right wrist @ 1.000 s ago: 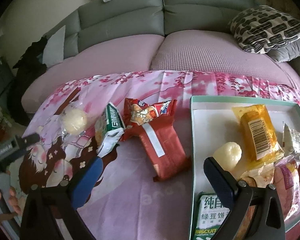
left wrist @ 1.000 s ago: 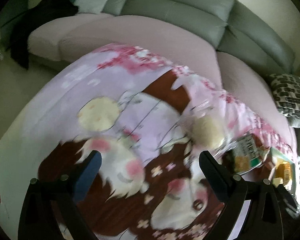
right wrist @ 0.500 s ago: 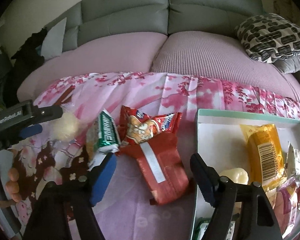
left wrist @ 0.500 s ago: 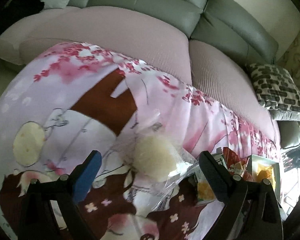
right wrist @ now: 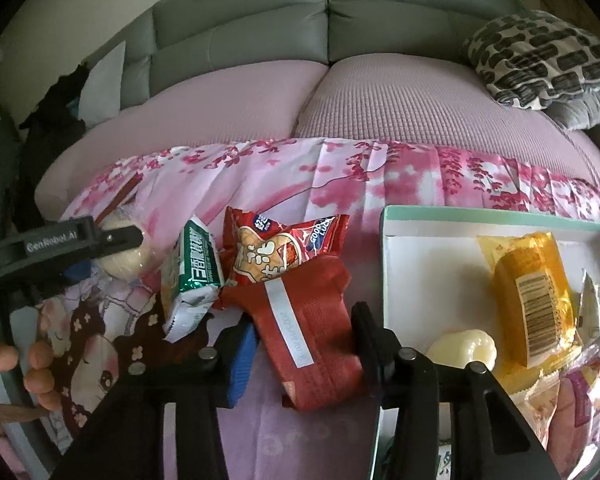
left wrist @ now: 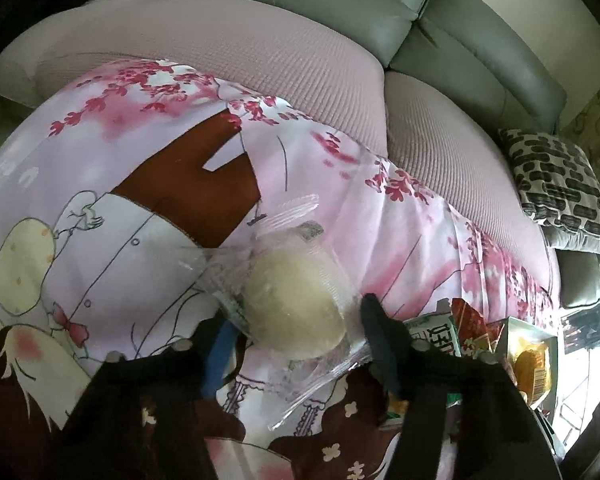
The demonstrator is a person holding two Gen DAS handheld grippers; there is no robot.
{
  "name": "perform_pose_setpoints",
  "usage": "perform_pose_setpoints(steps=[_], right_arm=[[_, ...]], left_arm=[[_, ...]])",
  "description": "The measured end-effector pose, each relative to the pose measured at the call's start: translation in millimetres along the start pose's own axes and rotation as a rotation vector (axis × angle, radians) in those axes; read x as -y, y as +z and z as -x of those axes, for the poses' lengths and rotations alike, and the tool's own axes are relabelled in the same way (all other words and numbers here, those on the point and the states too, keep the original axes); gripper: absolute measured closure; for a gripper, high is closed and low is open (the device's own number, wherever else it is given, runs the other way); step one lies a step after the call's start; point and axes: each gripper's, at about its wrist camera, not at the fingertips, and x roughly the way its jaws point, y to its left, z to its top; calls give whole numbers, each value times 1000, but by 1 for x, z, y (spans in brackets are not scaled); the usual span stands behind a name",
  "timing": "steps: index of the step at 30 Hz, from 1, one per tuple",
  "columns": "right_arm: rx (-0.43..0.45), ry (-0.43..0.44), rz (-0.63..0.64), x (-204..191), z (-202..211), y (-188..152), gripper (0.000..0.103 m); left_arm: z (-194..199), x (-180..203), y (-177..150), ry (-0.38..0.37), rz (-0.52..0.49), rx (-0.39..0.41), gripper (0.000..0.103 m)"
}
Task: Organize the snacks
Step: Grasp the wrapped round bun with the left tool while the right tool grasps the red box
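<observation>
Grey sofa backs [right wrist: 240,32] fill the far side, with pink seat cushions [right wrist: 400,108] in front of them and a black-and-white patterned pillow [right wrist: 540,64] at the far right; a pink cherry-blossom cloth [right wrist: 340,176] covers the tabletop nearer the cameras. On the cloth, from left to right, lie a pale round bun [left wrist: 296,304] in clear wrap, a green-and-white pack [right wrist: 198,268], a red snack bag [right wrist: 276,248] and, partly under it and nearer, a plain red pouch [right wrist: 312,328]. The left hand-held gripper [left wrist: 296,340] has just been closing and its jaws now flank the bun, the wrap crumpled between them; whether the pads press firmly cannot be told. The right hand-held gripper [right wrist: 304,344] has also just been closing and straddles the pouch's near end, its pads at the pouch's edges. Crowding the pouch on its right is a teal-rimmed white tray [right wrist: 384,264] that holds a yellow wrapped cake [right wrist: 532,300], a pale ridged sweet [right wrist: 464,348] and more wrapped snacks at its near right. Bare fingers [right wrist: 40,364] show at the near left edge.
</observation>
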Motion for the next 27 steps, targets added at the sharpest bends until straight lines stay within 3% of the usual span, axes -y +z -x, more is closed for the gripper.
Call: perform_pose_setpoints(steps=[6,16,27], right_arm=[[32,39,-39,5,21,-3,61],[108,100,-89,11,68,-4,61],[169,86,-169,52,103,-5,61]], left_arm=[[16,-5,-10,11,26,41,49],[66,-4,-28,43,46,142,50],[97,50,-39,-17,-43,184,50]])
